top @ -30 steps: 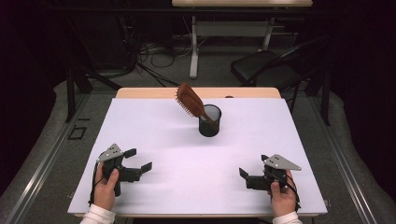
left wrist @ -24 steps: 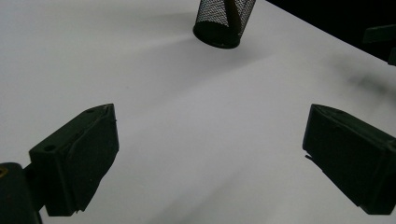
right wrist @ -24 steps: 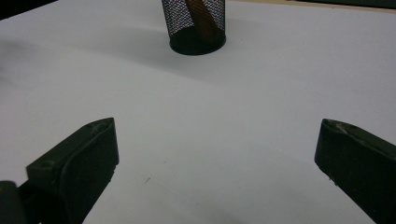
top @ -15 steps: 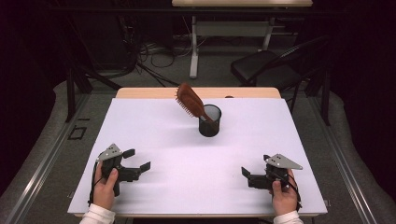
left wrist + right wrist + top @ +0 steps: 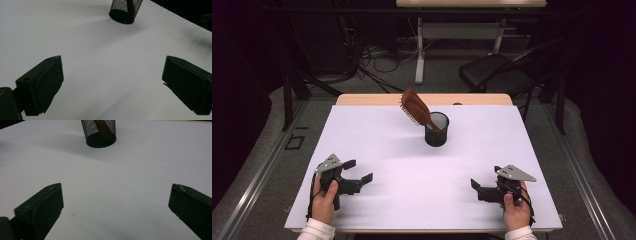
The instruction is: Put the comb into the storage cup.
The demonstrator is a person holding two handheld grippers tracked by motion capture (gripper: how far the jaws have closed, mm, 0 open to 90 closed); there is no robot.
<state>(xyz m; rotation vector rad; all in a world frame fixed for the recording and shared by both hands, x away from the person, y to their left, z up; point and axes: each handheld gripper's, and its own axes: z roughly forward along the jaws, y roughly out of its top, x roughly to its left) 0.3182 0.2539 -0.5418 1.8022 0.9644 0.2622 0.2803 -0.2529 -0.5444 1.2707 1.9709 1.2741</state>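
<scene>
The left claw (image 5: pixel 359 170) is spread wide, its two black jaws well apart over bare white surface, gripping and touching nothing. The right claw (image 5: pixel 474 184) is likewise spread wide and empty. Each is held in one hand at the near edge of the white rectangular worktop (image 5: pixel 377 135).

Count: two claws, one black wire-mesh cylindrical cup (image 5: pixel 436 129), one brown wooden hairbrush (image 5: pixel 416 108).

The cup stands upright on the worktop, well beyond both claws and roughly between them, nearer the far edge. The hairbrush stands handle-down inside the cup, its head leaning out to the cup's left in the high view.

In both gripper views the cup (image 5: pixel 125 10) (image 5: pixel 99 133) is cut off at the top edge; the brown strip behind the mesh is probably the brush handle.
</scene>
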